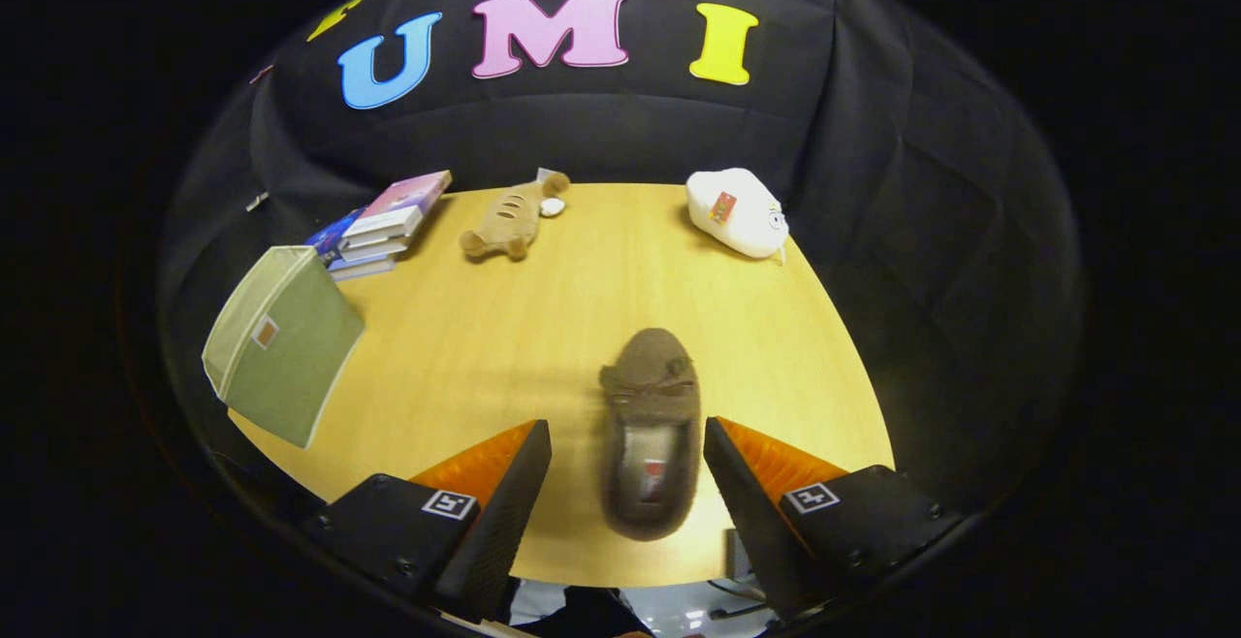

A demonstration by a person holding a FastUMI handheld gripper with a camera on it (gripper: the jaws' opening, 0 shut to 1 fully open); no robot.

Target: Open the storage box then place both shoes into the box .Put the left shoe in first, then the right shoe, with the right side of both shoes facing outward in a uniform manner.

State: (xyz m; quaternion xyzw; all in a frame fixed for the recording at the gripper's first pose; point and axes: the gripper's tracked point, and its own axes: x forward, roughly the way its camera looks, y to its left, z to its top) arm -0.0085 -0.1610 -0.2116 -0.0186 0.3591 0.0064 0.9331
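While the tool (625, 483) hangs above the near edge of the counter (543, 328), its fingers are seen spread wide apart, with a brown shoe (650, 430) lying on the counter between them. No contact between either finger and the shoe can be made out, and the shoe is blurred, so whether it is the left or the right one cannot be told. One shoe is seen on the counter.

A green storage box (281, 342) stands at the left edge of the counter, well apart from the shoe. It is seen tilted, one face marked by a small patch; whether it is already open cannot be judged from this angle, and nothing is seen inside it.

At the far side of the counter lie a stack of books (383, 226), a plush toy (509, 221) and a white soft toy (737, 211), none of them part of the job.

Judged from this, the task is at an early stage: no shoe is seen in the box, and the grasp of this shoe is not yet made. Carrying it to the box with the right side outward is still left.
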